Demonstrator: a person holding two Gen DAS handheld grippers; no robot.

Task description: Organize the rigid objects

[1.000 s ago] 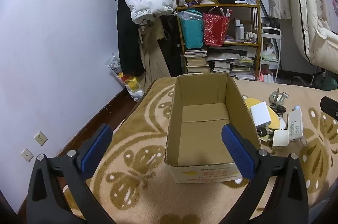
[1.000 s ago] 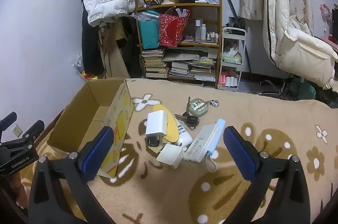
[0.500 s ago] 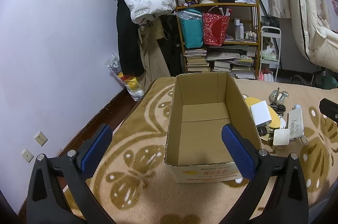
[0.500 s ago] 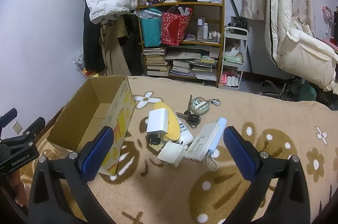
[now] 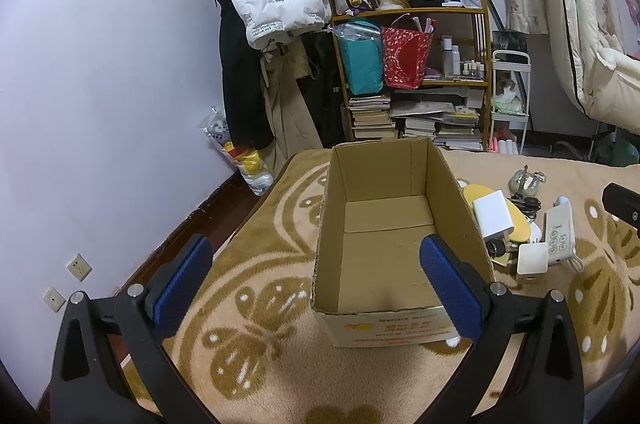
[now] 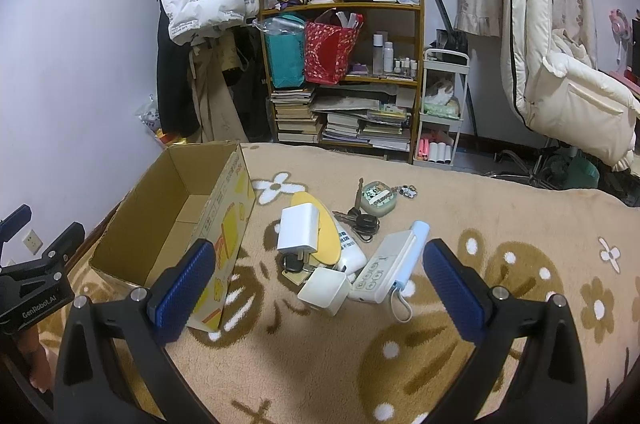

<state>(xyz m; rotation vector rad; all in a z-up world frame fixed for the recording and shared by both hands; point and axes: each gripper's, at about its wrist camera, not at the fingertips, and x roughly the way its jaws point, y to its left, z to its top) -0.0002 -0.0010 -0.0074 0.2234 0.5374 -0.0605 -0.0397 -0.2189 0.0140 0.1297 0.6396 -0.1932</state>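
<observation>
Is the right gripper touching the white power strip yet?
Apart. The right wrist view shows the right gripper open, with blanket between its jaws and the power strip.

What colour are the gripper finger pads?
Blue pads, clearest in the right wrist view.

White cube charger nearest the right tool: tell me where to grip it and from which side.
Grip the white cube charger across its two opposite flat side faces, coming down from above with the open right tool. It lies at the pile's near edge, top face clear; the remote crowds its right side, so keep the fingers clear of it.
</observation>
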